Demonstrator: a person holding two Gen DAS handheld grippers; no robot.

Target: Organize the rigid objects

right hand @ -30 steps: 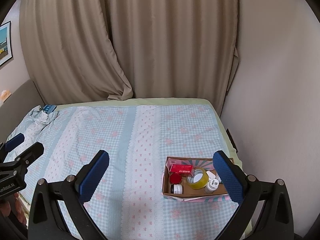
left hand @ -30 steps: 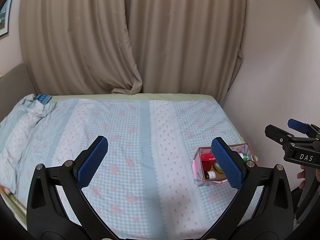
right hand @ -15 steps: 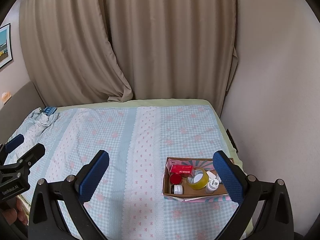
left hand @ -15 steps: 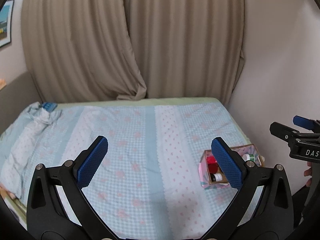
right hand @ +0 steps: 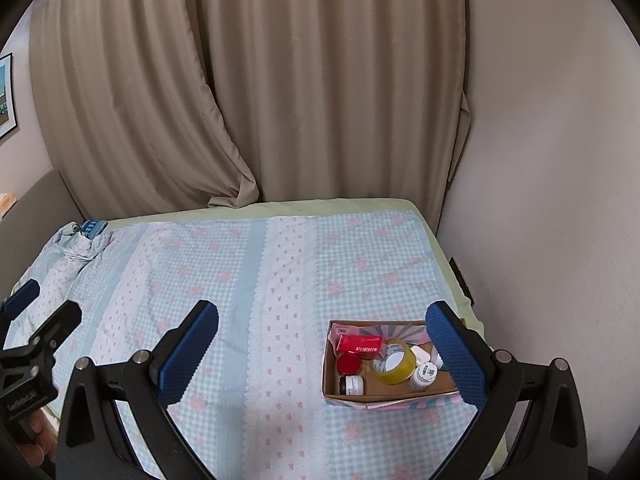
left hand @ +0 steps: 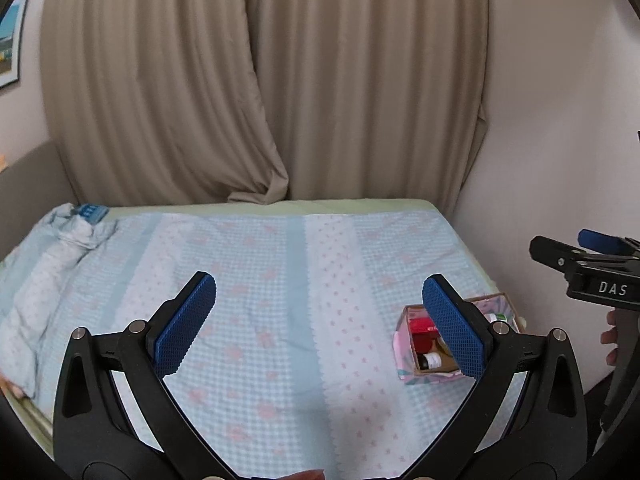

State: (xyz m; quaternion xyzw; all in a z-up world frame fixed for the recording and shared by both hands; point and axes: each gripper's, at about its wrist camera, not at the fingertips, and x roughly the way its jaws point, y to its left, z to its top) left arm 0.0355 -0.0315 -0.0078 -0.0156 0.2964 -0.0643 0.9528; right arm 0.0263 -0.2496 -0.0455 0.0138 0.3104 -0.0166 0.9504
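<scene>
A small cardboard box [right hand: 362,398] with pink and teal sides sits on the bed near its right edge; it also shows in the left wrist view [left hand: 404,352]. Inside lie a red carton [right hand: 358,343], a red round lid [right hand: 348,365], a dark jar with white label [right hand: 352,385], a yellow tape roll [right hand: 394,362] and a white bottle [right hand: 425,374]. My left gripper [left hand: 320,324] is open and empty, well above the bed. My right gripper [right hand: 322,356] is open and empty, above and in front of the box. It also shows in the left wrist view [left hand: 592,256].
The bed [right hand: 240,280] has a blue checked cover with pink flowers. Crumpled bedding [left hand: 44,272] and a blue item [left hand: 91,212] lie at the far left. Beige curtains [right hand: 280,80] hang behind; a white wall [right hand: 540,200] stands close on the right.
Both grippers have risen and drawn back a little, so the bed and box sit lower and smaller in view. Both stay open and empty.
</scene>
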